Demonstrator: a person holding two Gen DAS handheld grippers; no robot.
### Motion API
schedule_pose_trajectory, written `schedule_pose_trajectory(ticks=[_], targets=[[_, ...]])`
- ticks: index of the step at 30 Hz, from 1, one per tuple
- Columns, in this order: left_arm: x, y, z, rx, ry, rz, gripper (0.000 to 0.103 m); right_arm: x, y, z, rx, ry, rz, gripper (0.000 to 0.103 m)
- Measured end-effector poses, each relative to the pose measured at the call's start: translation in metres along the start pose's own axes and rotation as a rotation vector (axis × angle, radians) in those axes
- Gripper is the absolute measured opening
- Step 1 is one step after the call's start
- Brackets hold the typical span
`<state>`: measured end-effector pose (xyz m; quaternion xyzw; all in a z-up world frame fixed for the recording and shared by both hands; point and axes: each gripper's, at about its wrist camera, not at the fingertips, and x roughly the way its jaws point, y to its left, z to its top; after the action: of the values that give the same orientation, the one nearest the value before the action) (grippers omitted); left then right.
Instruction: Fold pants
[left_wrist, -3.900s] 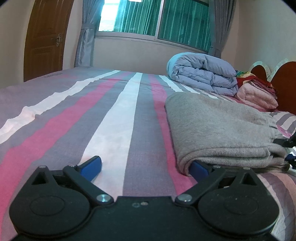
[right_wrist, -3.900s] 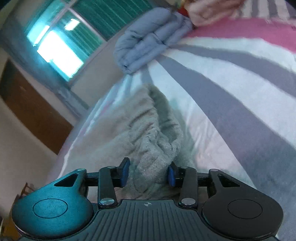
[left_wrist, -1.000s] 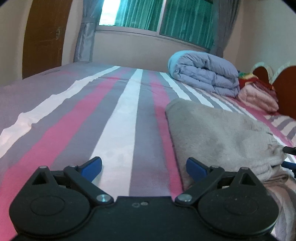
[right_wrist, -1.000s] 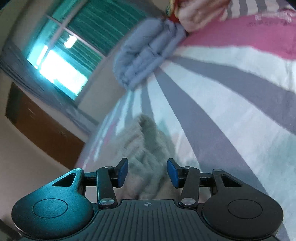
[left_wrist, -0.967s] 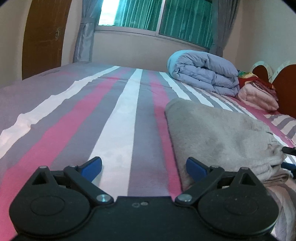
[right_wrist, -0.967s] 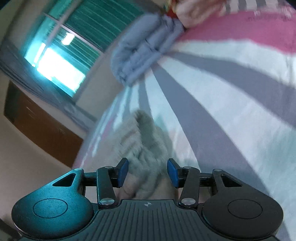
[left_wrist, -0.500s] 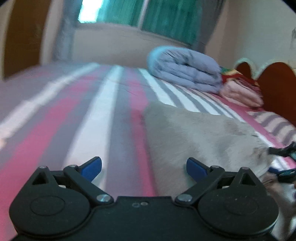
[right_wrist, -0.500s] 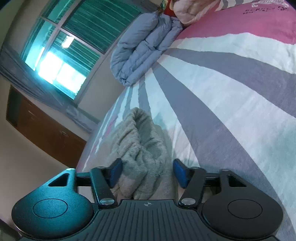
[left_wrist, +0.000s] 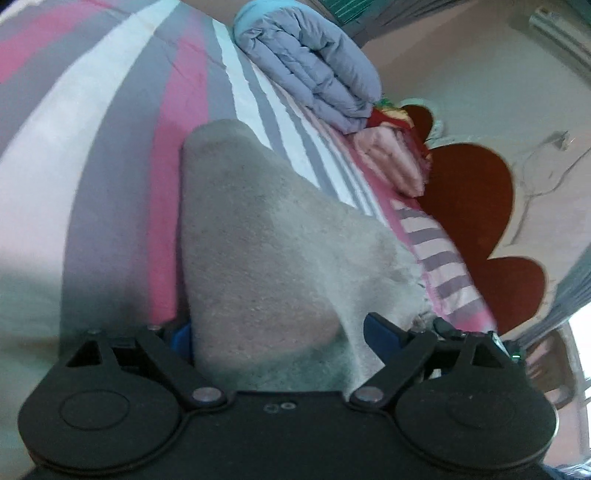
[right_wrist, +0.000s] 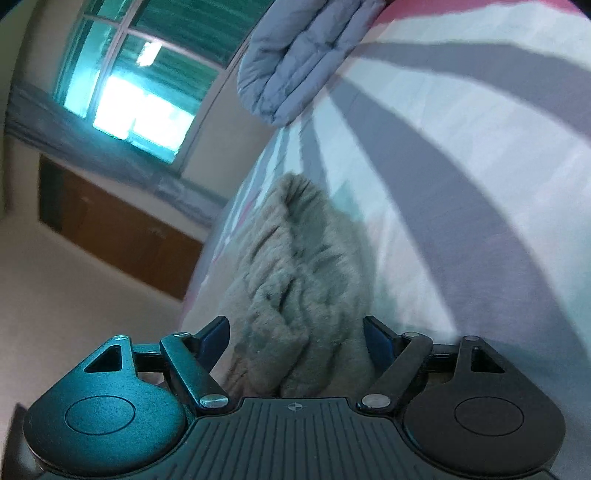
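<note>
The grey fleece pants lie folded into a thick pad on the striped bed. My left gripper is open, its blue fingers straddling the near corner of the pad. In the right wrist view the bunched waistband end of the pants sits between the fingers of my right gripper, which is open wide and not clamped on the cloth. The right gripper's black tip shows at the pad's right end in the left wrist view.
The bed sheet has pink, white and grey stripes. A folded blue quilt and pink bedding lie by the red-brown headboard. A window and a brown door are behind.
My left gripper has swung right and moved forward, so its fingers now straddle the pants' corner. My right gripper has opened wider, letting go of the waistband end.
</note>
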<state>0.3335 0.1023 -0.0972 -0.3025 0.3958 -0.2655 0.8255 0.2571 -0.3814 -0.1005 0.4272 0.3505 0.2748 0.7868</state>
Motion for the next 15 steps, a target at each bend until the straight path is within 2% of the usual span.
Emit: schedule_pose_trajectory(ticks=[2,3,5,6,7,11,15], targets=[[0.0,0.006,-0.002,-0.026,-0.011,-0.038,0.078,0.01,0.0,0.002,0.015,0.044,0.076,0.078],[0.0,0.009,-0.002,-0.032,-0.011,-0.038,0.067,0.013,-0.002,0.003,0.022,0.054,0.104,0.078],[0.0,0.014,-0.002,-0.046,-0.006,-0.028,0.053,0.014,-0.009,0.005,0.032,0.051,0.102,0.071],[0.0,0.018,-0.003,-0.062,-0.007,-0.044,0.052,0.013,-0.013,0.006,0.041,0.049,0.089,0.066],[0.0,0.019,-0.002,-0.066,-0.007,-0.049,0.05,0.012,-0.016,0.006,0.05,0.048,0.088,0.066],[0.0,0.019,-0.002,-0.06,-0.011,-0.047,0.049,0.01,-0.015,0.008,0.046,0.054,0.082,0.066],[-0.006,0.022,-0.005,-0.051,-0.03,-0.062,0.051,-0.012,-0.007,0.01,0.023,0.01,0.031,0.07]])
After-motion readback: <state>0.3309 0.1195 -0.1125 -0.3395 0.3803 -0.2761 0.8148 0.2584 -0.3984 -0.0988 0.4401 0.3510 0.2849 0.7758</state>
